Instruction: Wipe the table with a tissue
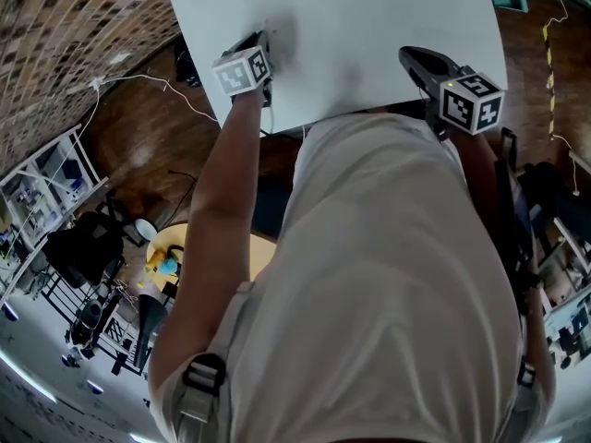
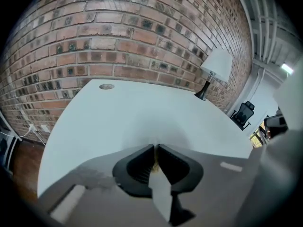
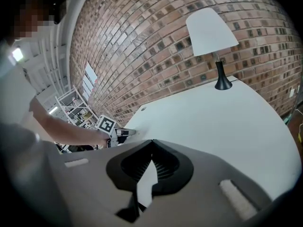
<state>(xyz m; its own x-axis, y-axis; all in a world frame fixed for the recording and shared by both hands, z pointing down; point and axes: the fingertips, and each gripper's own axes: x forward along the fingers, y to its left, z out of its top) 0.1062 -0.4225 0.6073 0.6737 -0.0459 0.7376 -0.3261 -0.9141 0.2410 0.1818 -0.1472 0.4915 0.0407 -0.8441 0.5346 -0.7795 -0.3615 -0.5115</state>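
Left gripper view: left tongs [image 2: 156, 146] clamped on pale tissue [image 2: 156, 128], low over surface [image 2: 109, 112]; bare span runs ahead-right toward lamp [image 2: 215, 72]. Right tongs [image 3: 151, 143] together, empty, nearer that lamp.

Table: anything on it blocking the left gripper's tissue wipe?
Nothing visible. The table ahead of the left gripper and its tissue is bare; the lamp and a round cap sit at the far edge, well clear.

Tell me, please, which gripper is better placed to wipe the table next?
Left. The left gripper is closed on what looks like the tissue, low over the table; the right gripper is shut and empty.
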